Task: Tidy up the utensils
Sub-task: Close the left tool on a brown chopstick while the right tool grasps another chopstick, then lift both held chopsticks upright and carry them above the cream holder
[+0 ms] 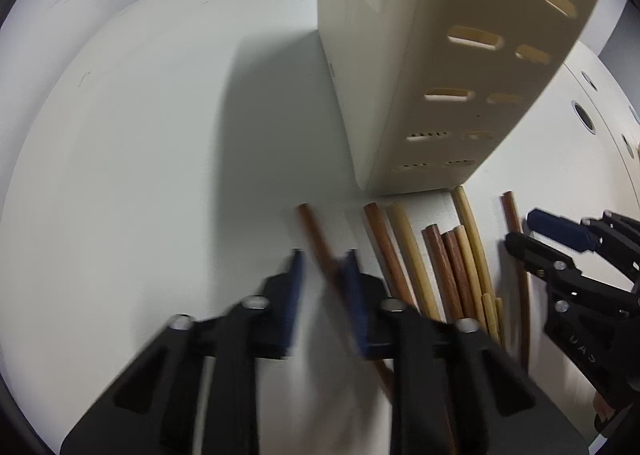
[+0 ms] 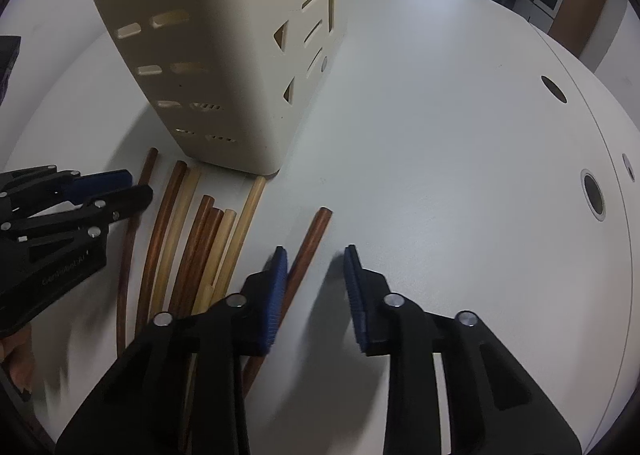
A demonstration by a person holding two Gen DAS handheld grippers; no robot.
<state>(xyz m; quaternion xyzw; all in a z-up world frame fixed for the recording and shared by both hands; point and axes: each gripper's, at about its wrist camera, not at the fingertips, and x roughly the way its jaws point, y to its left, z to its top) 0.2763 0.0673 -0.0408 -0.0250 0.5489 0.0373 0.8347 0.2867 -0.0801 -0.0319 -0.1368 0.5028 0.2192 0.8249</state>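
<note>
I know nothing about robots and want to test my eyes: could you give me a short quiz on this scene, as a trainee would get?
1. True or false: the chopsticks all stand inside the cream holder.
2. The pads on the right gripper are: A red, B blue, C green.
3. How many colours of chopstick are there, and which?

Key: 1 false, they lie on the white table in front of the holder; 2 B; 3 two, dark brown and pale tan.
</note>
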